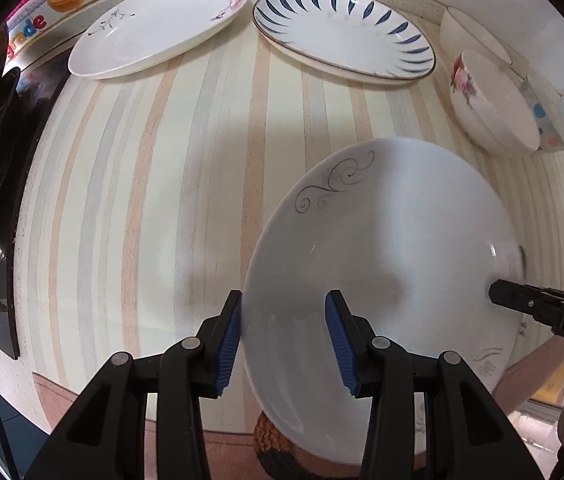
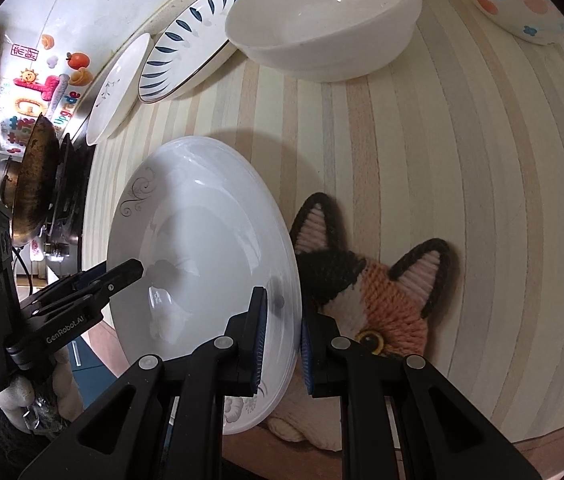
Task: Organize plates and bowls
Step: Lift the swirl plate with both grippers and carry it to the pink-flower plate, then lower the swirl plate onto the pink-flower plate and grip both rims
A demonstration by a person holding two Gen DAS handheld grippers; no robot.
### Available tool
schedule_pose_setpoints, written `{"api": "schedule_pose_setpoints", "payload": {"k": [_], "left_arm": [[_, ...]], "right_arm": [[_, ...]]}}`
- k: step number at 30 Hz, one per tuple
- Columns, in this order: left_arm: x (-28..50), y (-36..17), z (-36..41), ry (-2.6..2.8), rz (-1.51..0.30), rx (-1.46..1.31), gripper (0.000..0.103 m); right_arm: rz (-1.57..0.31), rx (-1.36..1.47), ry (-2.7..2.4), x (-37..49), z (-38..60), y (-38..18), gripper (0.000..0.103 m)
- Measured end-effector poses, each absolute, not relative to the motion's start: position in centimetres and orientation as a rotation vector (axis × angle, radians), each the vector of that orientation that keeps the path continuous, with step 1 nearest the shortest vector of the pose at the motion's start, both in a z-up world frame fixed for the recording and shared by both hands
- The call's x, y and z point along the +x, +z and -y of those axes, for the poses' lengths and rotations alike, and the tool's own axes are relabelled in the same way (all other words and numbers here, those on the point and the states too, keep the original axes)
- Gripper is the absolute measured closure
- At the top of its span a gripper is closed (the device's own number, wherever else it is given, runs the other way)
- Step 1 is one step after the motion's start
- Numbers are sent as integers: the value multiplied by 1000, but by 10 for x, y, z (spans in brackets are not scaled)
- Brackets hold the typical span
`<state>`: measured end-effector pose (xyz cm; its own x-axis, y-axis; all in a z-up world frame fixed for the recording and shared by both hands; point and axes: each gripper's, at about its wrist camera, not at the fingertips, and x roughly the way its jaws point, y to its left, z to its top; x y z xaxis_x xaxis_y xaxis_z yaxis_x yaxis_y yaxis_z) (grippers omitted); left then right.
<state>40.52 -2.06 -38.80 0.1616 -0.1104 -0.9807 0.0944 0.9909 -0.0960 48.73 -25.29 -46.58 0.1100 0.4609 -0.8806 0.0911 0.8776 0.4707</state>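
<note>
A white plate with grey swirl marks [image 1: 382, 248] is held tilted above the striped table; it also shows in the right wrist view [image 2: 202, 248]. My right gripper [image 2: 284, 344] is shut on its near rim. My left gripper [image 1: 282, 344] is wide apart astride the plate's left rim, pads [image 1: 229, 344] not pressing it. A floral white plate [image 1: 158, 26] and a blue-leaf plate [image 1: 342, 28] lie at the back. A floral bowl [image 1: 490, 108], a plain white bowl [image 2: 322, 20] and a dotted bowl [image 2: 518, 0] stand at the right.
A knitted cat mat [image 2: 366, 292] lies under the held plate at the table's front edge. A stove with a dark wok [image 2: 38, 184] stands left of the table. A wall with colourful stickers [image 1: 42, 4] runs behind the plates.
</note>
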Motion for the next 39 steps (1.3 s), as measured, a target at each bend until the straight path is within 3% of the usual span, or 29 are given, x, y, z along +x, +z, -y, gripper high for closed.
{"api": "schedule_pose_setpoints", "payload": {"k": [4,7,11,20,31,35,39], "left_arm": [[412,-345,-17,-111,-1301,-43,64],[435,-320,-53,-54,-1227,-105,64],[482,-317,-92,3,-1182,-182,64],[562,-358,-148,158,-1180,-269,64],[598,-397,-158,192,-1204,-270,64],[604,-404,-165,181,-1196,-294,66],[611,-411,-170,193,-1183,-302,66]], "right_arm": [[-1481,506,244,490,259,-452,86],[-1429,473,206,492,259,-415,80],[-1340,456,282,528,227,-369,56],[-1223,287,384,719,105,-356,56],[-1221,63,431,846,15,-424,57],[-1218,83,460,862,9,-438,71],[-1189,38,457,859,1,-445,76]]}}
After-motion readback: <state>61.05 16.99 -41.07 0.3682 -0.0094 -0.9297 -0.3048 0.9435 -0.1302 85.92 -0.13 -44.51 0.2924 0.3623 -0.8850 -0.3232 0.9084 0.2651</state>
